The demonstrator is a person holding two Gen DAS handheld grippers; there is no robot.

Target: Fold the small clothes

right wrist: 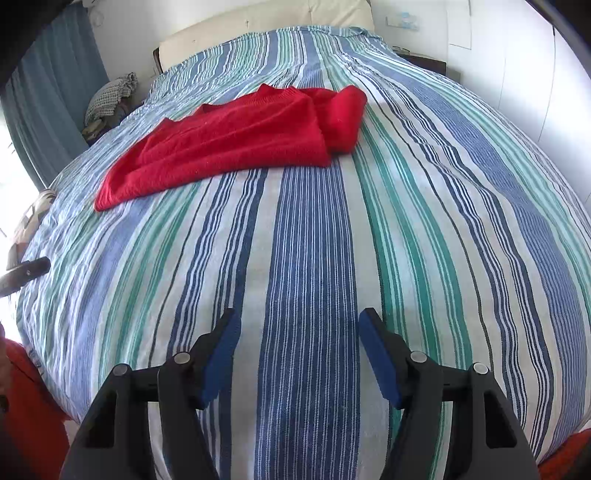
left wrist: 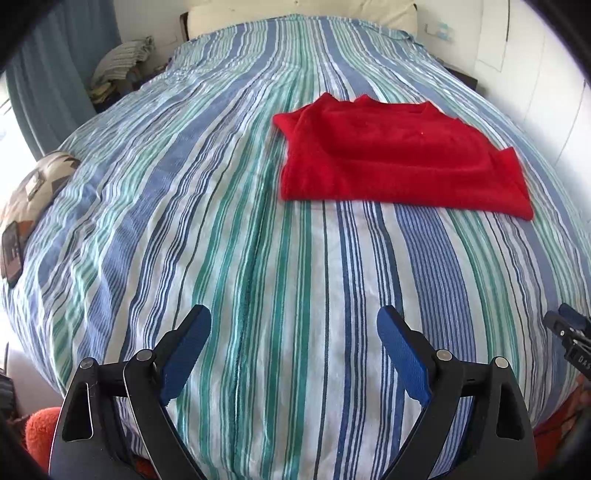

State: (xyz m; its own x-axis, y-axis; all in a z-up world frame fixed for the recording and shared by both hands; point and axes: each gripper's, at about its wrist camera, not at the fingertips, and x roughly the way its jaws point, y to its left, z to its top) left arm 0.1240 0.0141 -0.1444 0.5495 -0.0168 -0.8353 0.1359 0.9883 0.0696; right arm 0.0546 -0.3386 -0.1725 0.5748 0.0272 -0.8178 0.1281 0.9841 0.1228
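a red knitted garment (left wrist: 399, 162) lies folded into a rough rectangle on a bed covered by a blue, green and white striped bedspread (left wrist: 229, 240); in the right wrist view the same garment (right wrist: 229, 144) sits toward the far left of the cover, with a rolled or bunched part at its right end; the left gripper (left wrist: 293, 326) hangs over bare striped cloth at the near part of the bed, its blue pads (left wrist: 186, 354) spread wide with nothing between them, well apart from the garment; the right gripper (right wrist: 300, 326) is likewise over bare bedspread, jaws parted and empty, the garment lying far ahead of it; a patterned cushion (left wrist: 40, 184) and a dark flat object (left wrist: 13, 254) rest at the bed's left edge; a cream headboard (right wrist: 266, 26) stands at the far end, a blue curtain (right wrist: 48, 85) at the left; something orange-red (left wrist: 38, 432) shows at the bottom left corner of the left wrist view.
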